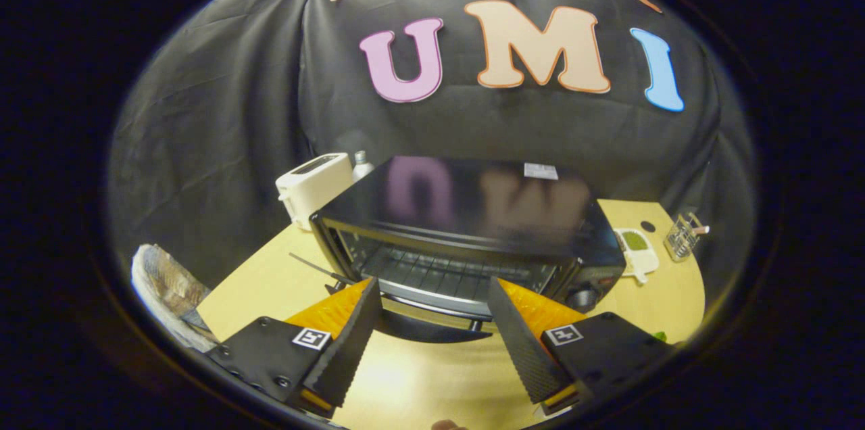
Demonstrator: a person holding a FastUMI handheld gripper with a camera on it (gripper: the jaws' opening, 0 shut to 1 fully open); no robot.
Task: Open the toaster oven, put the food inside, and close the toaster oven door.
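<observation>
Black and glossy at the centre of the frame: one toaster oven [473, 227], door [432, 328] dropped open toward the camera, wire rack [439, 274] showing in the cavity. Control knob [582, 296] at its lower right corner. Sits on one pale wooden table [419, 376], which runs from the lower middle out to the right.

Gripper [432, 298] at the bottom of the frame: two black ribbed fingers [351, 335], spread wide, nothing between them but bare table and the lowered door. Tips reaching just short of the oven's mouth, one to either side of the door's front edge. Orange padding behind each finger, and two square printed markers, one on each finger mount.

Left of centre, behind the oven's left corner: one white pop-up toaster [312, 185], with one small bottle [362, 163] just beside it. Right of the oven: one white tray with something green on it [636, 249], and beyond that one clear holder [681, 235] near the table's right edge. A green scrap [659, 335] at the table's lower right edge; cannot tell what. Lower left, off the table's edge: one crumpled wrapped bundle [165, 288].

Open tabletop between the fingers and in front of the oven; a narrower strip along the oven's left side.
</observation>
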